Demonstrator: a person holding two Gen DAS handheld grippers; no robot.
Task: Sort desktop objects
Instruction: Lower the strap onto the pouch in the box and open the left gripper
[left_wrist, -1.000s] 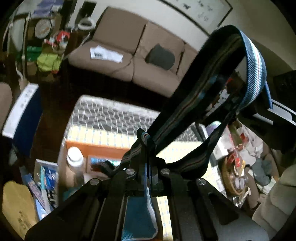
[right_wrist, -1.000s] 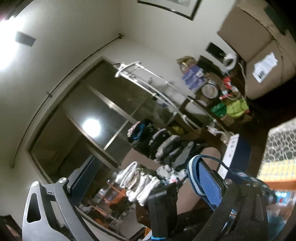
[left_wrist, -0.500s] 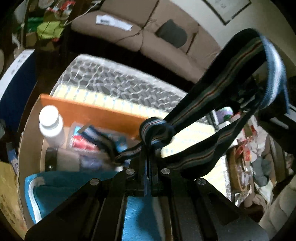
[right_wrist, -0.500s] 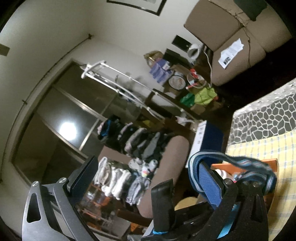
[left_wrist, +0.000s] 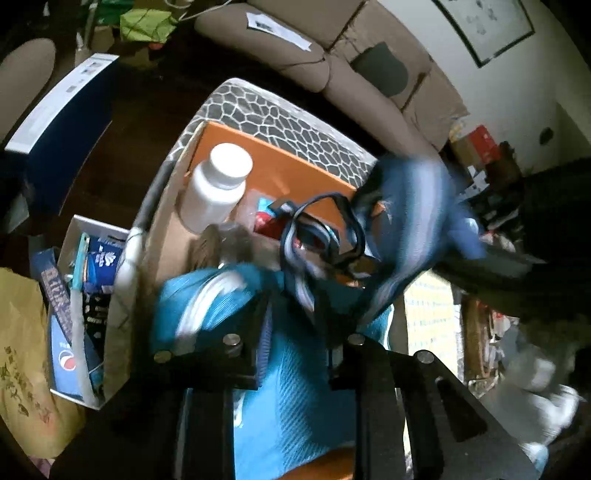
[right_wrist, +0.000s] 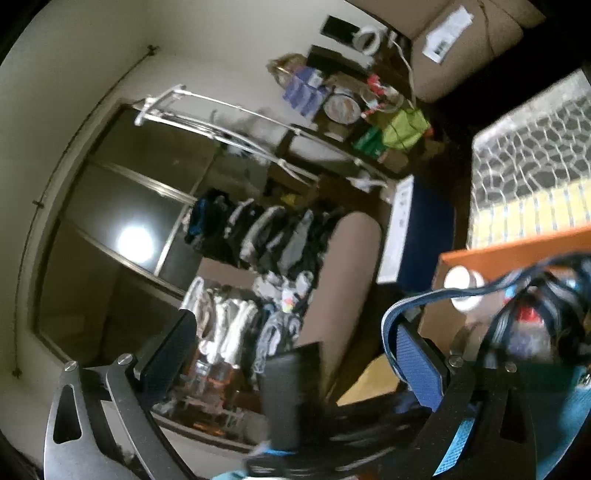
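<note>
Left wrist view: the left gripper (left_wrist: 291, 314) has dropped toward the orange box (left_wrist: 280, 162); its jaws have just been opening, releasing the striped strap (left_wrist: 325, 236), now bunched there, axis unclear. Right wrist view: the right gripper (right_wrist: 295, 354) stands open, the strap looped over one finger (right_wrist: 421, 358).

Both views are dimly lit and bent by the fisheye, with black corners. A lamp glare (right_wrist: 135, 242) is reflected at the left of the right wrist view. The strap (left_wrist: 402, 221) is smeared by motion blur; lower edges are softened.
</note>
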